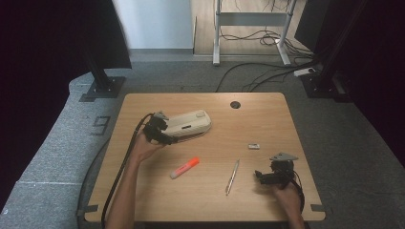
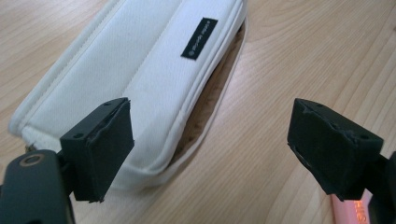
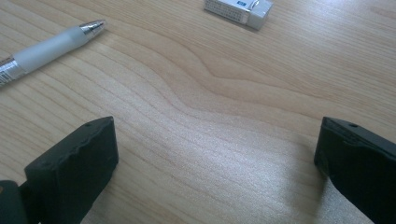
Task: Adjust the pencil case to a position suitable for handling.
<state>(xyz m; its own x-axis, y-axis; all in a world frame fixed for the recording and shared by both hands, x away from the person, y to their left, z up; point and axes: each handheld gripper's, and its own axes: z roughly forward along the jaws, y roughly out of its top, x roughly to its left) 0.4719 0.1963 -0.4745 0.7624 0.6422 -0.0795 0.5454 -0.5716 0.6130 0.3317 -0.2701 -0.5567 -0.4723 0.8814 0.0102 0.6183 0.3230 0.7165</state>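
A white fabric pouch [image 1: 188, 124] with a small black label lies at the back left of the wooden table [image 1: 267, 114]. My left gripper [image 1: 165, 135] is at its near end. In the left gripper view the pouch [image 2: 140, 70] runs away up and to the left, its near corner behind the left jaw. The left gripper [image 2: 210, 135] is open, with bare wood between the jaws. My right gripper [image 1: 261, 177] rests low at the front right, also open [image 3: 217, 163] over bare wood. A pen [image 3: 46, 46] and an eraser [image 3: 238, 9] lie ahead of it.
An orange highlighter [image 1: 185, 168] lies in the middle of the table, and its end shows by the left gripper's right jaw [image 2: 350, 210]. The silver pen [image 1: 232, 177] lies right of it, the small eraser [image 1: 253, 146] farther back. A dark cable hole [image 1: 235, 104] sits near the far edge.
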